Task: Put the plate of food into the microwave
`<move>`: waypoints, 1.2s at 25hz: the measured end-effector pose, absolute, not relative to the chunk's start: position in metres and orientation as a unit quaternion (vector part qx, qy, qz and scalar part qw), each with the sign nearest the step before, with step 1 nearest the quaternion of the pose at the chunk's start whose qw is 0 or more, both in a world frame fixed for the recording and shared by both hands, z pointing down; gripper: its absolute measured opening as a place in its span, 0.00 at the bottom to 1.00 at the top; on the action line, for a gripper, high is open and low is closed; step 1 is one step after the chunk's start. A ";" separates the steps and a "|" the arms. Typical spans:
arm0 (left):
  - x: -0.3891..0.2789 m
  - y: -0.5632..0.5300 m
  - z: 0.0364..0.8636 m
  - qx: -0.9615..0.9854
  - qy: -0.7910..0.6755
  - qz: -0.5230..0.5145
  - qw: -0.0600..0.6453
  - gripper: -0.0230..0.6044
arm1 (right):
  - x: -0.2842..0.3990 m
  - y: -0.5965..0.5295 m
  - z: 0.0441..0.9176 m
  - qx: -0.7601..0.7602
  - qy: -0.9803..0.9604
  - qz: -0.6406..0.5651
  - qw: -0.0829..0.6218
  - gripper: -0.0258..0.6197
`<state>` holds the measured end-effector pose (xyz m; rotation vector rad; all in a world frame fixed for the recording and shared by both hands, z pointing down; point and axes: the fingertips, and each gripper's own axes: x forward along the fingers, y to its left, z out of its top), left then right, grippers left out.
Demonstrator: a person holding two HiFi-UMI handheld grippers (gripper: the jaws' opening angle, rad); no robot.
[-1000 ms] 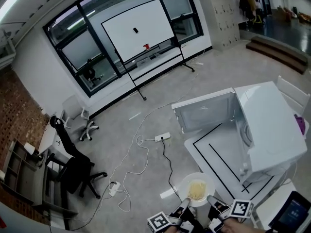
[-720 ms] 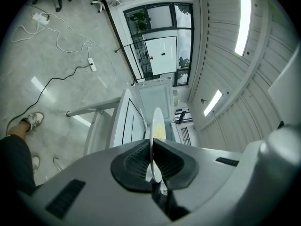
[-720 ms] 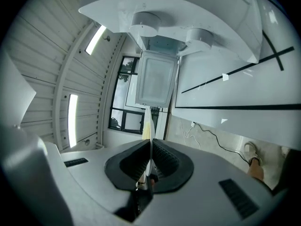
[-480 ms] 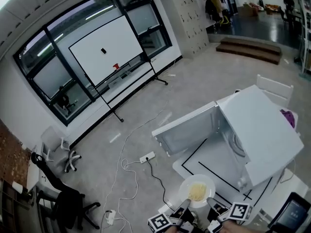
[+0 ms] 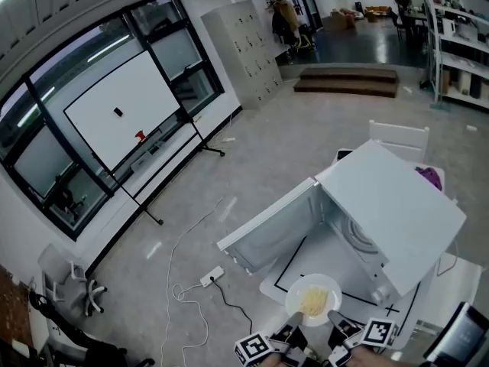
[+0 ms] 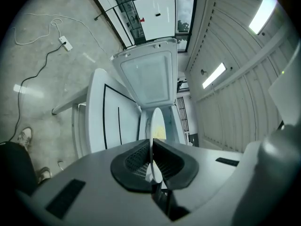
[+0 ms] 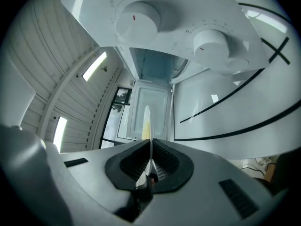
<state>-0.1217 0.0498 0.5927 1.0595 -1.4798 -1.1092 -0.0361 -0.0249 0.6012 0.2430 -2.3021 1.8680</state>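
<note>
White plate (image 5: 293, 303) with a yellow heap of food (image 5: 313, 300) is held over the near edge of the desk (image 5: 284, 275), outside the open microwave (image 5: 390, 205), whose door (image 5: 271, 232) swings out to the left. The left tool (image 5: 293, 321) and right tool (image 5: 334, 319) reach forward side by side toward the microwave, each with its jaws pinched on the plate's near rim.

The microwave (image 5: 397, 205) cavity lies unobstructed ahead, its swung-open door (image 5: 269, 233) bounding the left side.
</note>
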 end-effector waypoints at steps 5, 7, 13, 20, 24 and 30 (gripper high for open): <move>-0.137 0.031 0.590 0.467 -0.587 -0.426 0.507 0.06 | -0.045 -0.036 0.599 0.116 -0.769 0.628 0.040 0.07; -0.142 0.028 0.590 0.477 -0.580 -0.414 0.515 0.06 | -0.048 -0.035 0.600 0.129 -0.762 0.634 0.024 0.07; -0.151 0.018 0.597 0.499 -0.564 -0.388 0.531 0.06 | -0.052 -0.036 0.607 0.162 -0.745 0.647 -0.017 0.07; -0.148 -0.004 0.599 0.508 -0.556 -0.372 0.542 0.06 | -0.045 -0.053 0.609 0.185 -0.739 0.646 -0.040 0.07; -0.147 -0.019 0.603 0.510 -0.556 -0.364 0.546 0.06 | -0.042 -0.064 0.615 0.195 -0.730 0.654 -0.046 0.07; -0.149 -0.037 0.608 0.507 -0.557 -0.357 0.552 0.06 | -0.044 -0.081 0.619 0.201 -0.725 0.657 -0.050 0.07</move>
